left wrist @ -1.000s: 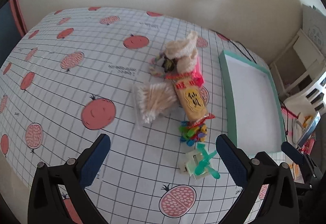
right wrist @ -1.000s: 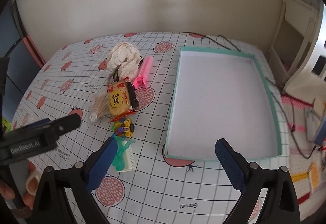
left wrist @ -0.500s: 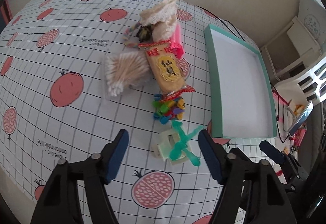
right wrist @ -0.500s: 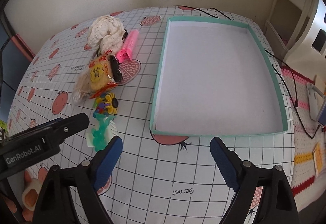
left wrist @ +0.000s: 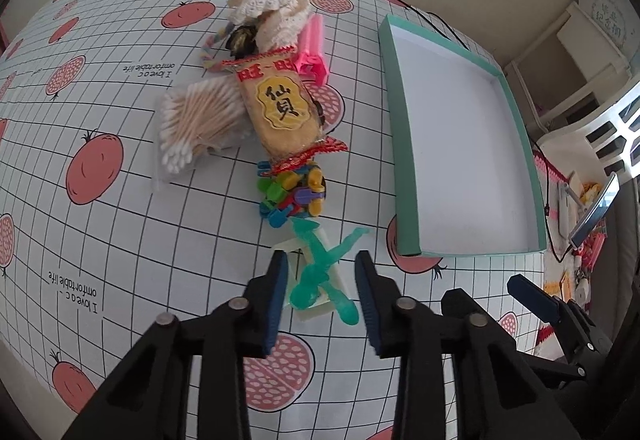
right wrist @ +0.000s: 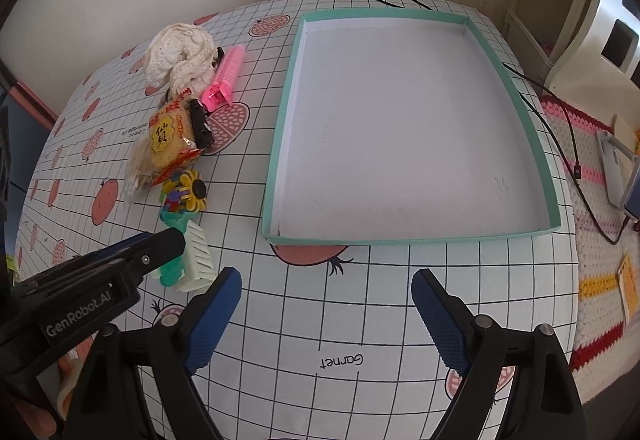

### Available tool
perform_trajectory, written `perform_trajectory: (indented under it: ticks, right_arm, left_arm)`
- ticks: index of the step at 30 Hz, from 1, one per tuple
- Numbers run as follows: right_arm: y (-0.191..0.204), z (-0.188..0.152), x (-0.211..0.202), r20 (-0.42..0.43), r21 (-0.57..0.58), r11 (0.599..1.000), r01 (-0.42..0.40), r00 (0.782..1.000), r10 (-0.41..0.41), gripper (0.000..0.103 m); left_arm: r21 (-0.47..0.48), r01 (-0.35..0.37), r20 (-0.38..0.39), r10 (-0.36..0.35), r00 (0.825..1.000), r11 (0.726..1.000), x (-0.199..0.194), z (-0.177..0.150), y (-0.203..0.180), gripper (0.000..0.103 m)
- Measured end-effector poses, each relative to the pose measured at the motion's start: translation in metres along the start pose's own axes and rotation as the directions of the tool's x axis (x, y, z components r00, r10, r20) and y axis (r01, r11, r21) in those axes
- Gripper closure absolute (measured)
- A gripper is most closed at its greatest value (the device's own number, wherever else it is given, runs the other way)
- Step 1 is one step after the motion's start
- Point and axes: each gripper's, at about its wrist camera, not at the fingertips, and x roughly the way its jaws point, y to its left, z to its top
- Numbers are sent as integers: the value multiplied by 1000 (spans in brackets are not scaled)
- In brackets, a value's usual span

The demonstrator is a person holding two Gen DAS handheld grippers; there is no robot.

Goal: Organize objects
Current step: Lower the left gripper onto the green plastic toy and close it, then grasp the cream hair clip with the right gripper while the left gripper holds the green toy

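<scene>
left gripper jaws narrower, straddling green fan

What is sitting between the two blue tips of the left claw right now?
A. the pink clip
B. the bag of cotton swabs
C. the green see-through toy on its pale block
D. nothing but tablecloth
C: in the left wrist view the left claw is open, its tips on either side of the green toy, not yet squeezing it.

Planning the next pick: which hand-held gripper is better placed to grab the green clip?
Left. The left hand-held gripper already straddles the green clip, jaws open; the right hand-held gripper hovers over bare tablecloth.
</scene>
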Motion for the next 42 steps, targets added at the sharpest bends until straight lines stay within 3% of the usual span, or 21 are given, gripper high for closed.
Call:
perform_trajectory:
  ticks: [11,21,24,31,42]
  right_arm:
    - [-6,0,2,-19,21,1000,2,1000,-1,14]
    - [-10,-1,-2,1,48,998,-35,999,35,14]
    - [-3,1,-4,14,46,997,-55,998,55,14]
    - [30,5,-6,16,8,995,-96,995,96,15]
    - [82,1,26,-70,-107,990,-91,994,84,18]
  left_arm:
    - [12,-9,-9,9,1000,1000,4,0,0,89]
    - [21,5,16,-5,1000,1000,-6,0,1,89]
    - [-13,20,33,-20,999,1000,-16,0,12,89]
    - [-85,-51,99,60,993,995,-38,6,43,89]
    - [-217,-96,88,118,989,971,-44,8,98,89]
